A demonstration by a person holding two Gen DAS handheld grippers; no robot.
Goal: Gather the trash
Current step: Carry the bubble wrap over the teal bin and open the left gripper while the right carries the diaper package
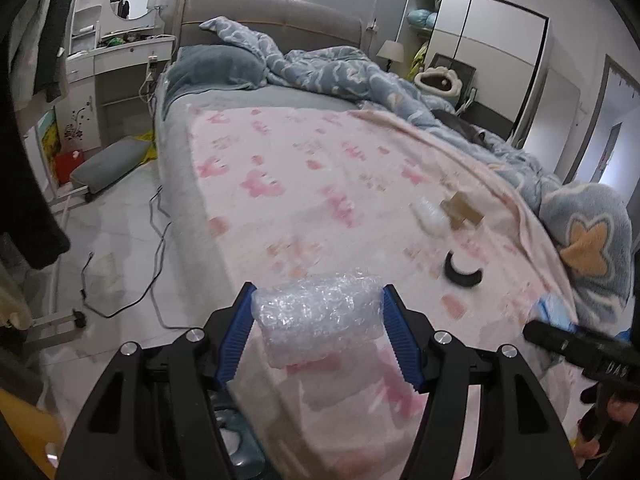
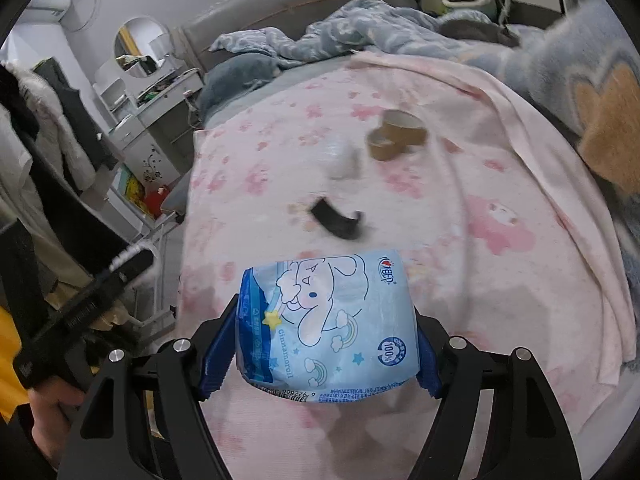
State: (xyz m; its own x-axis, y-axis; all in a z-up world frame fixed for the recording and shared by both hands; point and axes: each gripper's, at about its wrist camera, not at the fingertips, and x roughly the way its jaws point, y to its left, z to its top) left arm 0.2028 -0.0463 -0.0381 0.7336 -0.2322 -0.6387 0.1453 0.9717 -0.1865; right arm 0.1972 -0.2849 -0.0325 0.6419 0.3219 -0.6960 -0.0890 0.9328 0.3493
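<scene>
My left gripper (image 1: 318,300) is shut on a wad of clear bubble wrap (image 1: 316,316), held above the near edge of the pink bed cover (image 1: 304,168). A light blue tissue packet (image 2: 328,328) with a cartoon print sits squeezed between the blue pads of my right gripper (image 2: 324,336), also raised over the cover. Lying on the cover further in are a black curved tape ring (image 2: 338,220) (image 1: 462,270), a white crumpled piece (image 2: 342,158) (image 1: 430,216) and two brown tape rolls (image 2: 396,134) (image 1: 460,208).
A blue patterned duvet (image 1: 360,68) is bunched along the bed's right side and head. Left of the bed lie floor cables (image 1: 156,240), a grey cushion (image 1: 108,164) and a white dressing table (image 1: 116,60). Dark clothes (image 2: 52,128) hang at the left.
</scene>
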